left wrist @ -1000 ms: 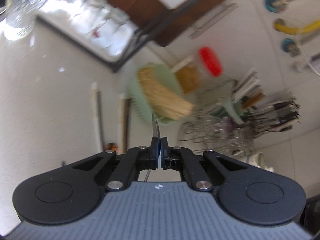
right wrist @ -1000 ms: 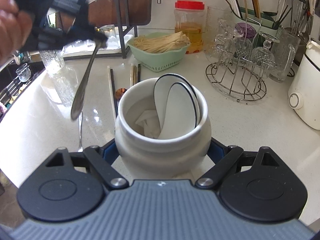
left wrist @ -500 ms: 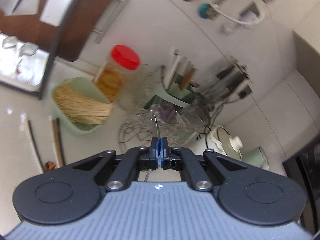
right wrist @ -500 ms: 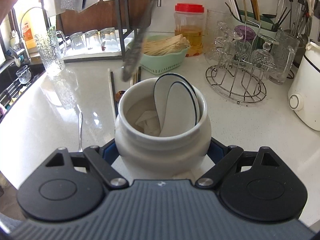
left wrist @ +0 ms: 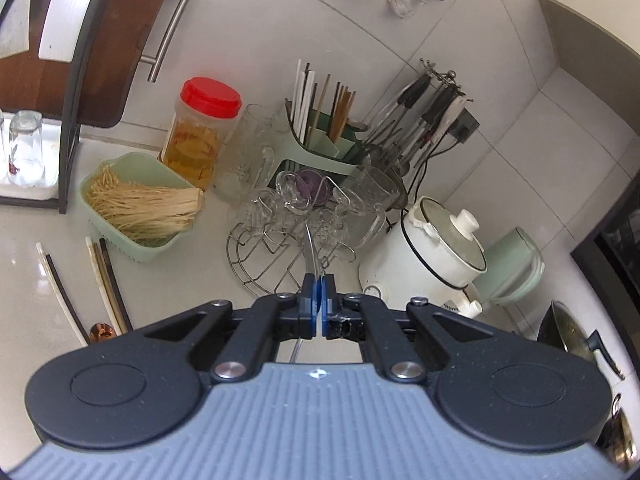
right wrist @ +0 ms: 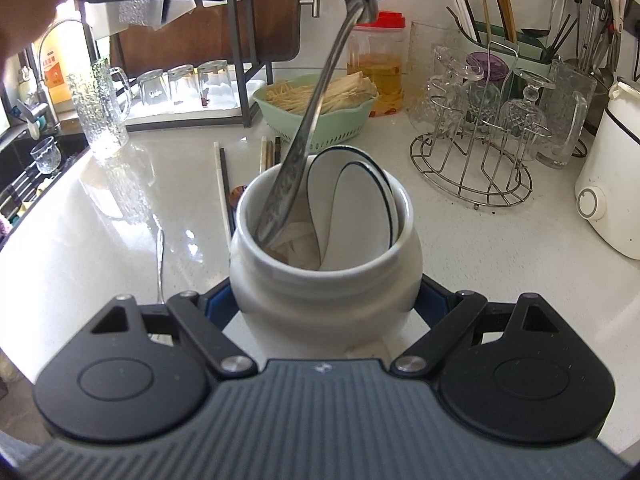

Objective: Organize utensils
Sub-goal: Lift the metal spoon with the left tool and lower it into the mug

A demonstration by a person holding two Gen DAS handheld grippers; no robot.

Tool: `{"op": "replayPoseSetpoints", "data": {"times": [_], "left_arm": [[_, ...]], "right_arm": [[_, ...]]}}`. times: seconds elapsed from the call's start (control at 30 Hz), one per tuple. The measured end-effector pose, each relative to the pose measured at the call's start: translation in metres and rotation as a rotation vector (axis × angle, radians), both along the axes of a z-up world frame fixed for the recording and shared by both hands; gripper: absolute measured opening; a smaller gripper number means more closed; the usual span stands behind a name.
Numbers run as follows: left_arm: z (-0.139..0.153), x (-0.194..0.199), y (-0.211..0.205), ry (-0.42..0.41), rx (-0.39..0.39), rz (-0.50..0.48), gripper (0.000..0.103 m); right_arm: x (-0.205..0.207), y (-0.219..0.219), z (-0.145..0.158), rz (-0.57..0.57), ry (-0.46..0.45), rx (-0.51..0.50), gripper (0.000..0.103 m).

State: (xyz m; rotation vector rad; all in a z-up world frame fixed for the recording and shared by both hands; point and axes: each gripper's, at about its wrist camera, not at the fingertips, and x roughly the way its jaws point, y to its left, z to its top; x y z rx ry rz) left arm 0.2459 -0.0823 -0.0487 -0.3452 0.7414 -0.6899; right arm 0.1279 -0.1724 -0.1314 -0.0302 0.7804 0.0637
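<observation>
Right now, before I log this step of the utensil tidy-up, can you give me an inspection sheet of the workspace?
Surface: pale glossy counter, reflections, no spills seen.
Job's things: white crock holding white spoons; metal utensil with its lower end inside the crock; chopsticks and another utensil lying loose on the counter.
Clutter: green basket, red-lidded jar, glass rack, white cooker.
Grippers: left gripper shut on the metal utensil; right gripper shut on the crock.
Cables: black cords by the hanging tools.
Surroundings: tiled wall, sink at left.
</observation>
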Motion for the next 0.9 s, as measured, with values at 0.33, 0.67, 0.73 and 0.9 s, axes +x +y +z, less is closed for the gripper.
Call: {"op": "replayPoseSetpoints", "data": {"times": [0.33, 0.67, 0.73, 0.9], "left_arm": [[0.008, -0.019, 0.019, 0.009, 0.059, -0.029, 0.002], [0.005, -0.038, 0.034, 0.024, 0.128, -0.091, 0.002], [0.004, -0.040, 0.036, 0.012, 0.124, -0.094, 0.002], [0.004, -0.041, 0.034, -0.024, 0.118, -0.079, 0.002]], "right_arm": [[0.000, 0.000, 0.000, 0.002, -0.004, -0.001, 0.091], [0.002, 0.001, -0.001, -0.007, -0.009, 0.000, 0.091], [0.001, 0.001, -0.001, -0.007, -0.012, 0.000, 0.091], [0.000, 0.000, -0.002, -0.006, -0.018, 0.003, 0.091]]}}
